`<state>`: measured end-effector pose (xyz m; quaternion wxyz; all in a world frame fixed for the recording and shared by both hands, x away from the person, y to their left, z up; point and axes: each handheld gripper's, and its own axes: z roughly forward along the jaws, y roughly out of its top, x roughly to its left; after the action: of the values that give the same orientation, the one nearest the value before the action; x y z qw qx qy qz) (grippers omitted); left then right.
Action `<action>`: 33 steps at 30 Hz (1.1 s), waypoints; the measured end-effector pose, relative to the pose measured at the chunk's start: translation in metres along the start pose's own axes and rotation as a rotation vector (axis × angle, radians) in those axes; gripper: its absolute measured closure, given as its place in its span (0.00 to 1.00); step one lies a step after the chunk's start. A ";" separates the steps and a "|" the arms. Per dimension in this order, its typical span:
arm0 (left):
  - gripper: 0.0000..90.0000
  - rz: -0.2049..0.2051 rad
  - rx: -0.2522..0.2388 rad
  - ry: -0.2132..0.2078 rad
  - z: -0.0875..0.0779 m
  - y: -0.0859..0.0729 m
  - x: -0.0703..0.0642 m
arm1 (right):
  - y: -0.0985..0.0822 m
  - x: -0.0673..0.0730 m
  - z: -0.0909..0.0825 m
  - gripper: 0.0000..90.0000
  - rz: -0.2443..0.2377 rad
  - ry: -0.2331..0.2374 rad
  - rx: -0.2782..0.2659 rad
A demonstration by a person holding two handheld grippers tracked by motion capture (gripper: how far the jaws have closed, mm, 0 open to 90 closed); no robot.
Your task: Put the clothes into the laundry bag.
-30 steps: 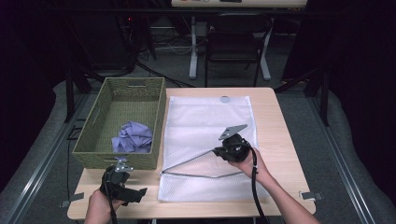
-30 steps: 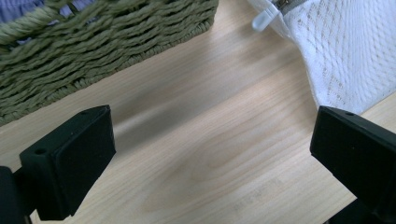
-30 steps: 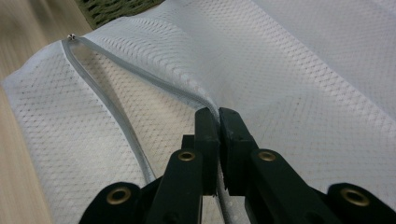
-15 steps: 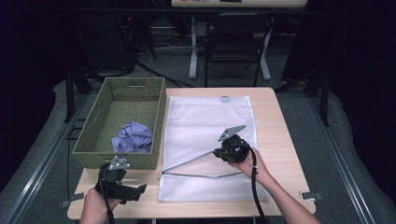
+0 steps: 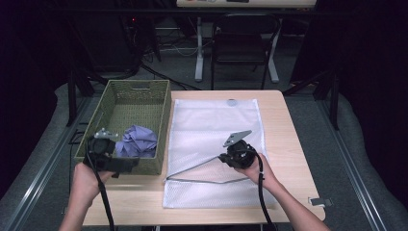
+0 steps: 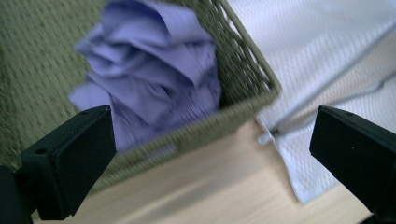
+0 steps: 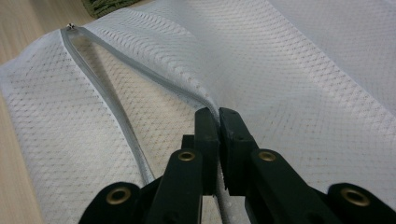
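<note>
Mesh bag [image 5: 211, 130] is lying flat on the table [image 5: 284, 144], white and see-through, its weave showing as small diamonds in the right gripper view. It is covering most of the tabletop to the right of the basket [image 5: 111, 103], with its far end near the table's far edge and its near end close to the person's side. A grey zipper [image 5: 192, 168] is running across its nearer half, and the opening is gaping: the upper lip is being lifted off the lower one, so the two edges are spreading apart from the zipper's end near the basket.

The right gripper [image 5: 230, 156] is pinching that upper lip at the zipper edge, jaws clenched tight on the mesh [image 7: 261, 70], with the fabric rising in a ridge toward the jaw tips.

The left gripper [image 5: 122, 164] is hovering at the near end of the basket, jaws spread wide with nothing between them. Past them, in the left gripper view, a crumpled lilac cloth [image 6: 154, 74] is sitting in the near right corner of the olive woven basket, heaped in soft folds against the wall.
</note>
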<state>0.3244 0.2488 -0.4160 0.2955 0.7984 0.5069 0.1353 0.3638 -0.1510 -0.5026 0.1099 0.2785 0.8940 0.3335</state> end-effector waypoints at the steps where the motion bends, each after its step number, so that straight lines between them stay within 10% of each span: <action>1: 0.00 0.001 0.000 0.005 0.000 0.007 0.003 | 0.000 0.000 0.000 0.96 0.005 0.004 -0.002; 15: 0.02 -0.013 0.166 0.075 0.051 0.083 0.037 | -0.002 0.001 0.002 0.96 -0.006 -0.003 0.008; 22: 0.02 -0.052 0.321 0.090 0.082 0.074 0.055 | -0.002 0.001 0.002 0.96 -0.010 0.003 0.011; 33: 0.03 -0.105 0.411 0.046 0.104 0.052 0.069 | -0.001 0.003 0.003 0.96 -0.014 0.007 0.008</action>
<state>0.4468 0.2592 -0.4719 0.1216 0.8110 0.5714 0.0316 0.3625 -0.1484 -0.5054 0.1081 0.2716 0.8976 0.3300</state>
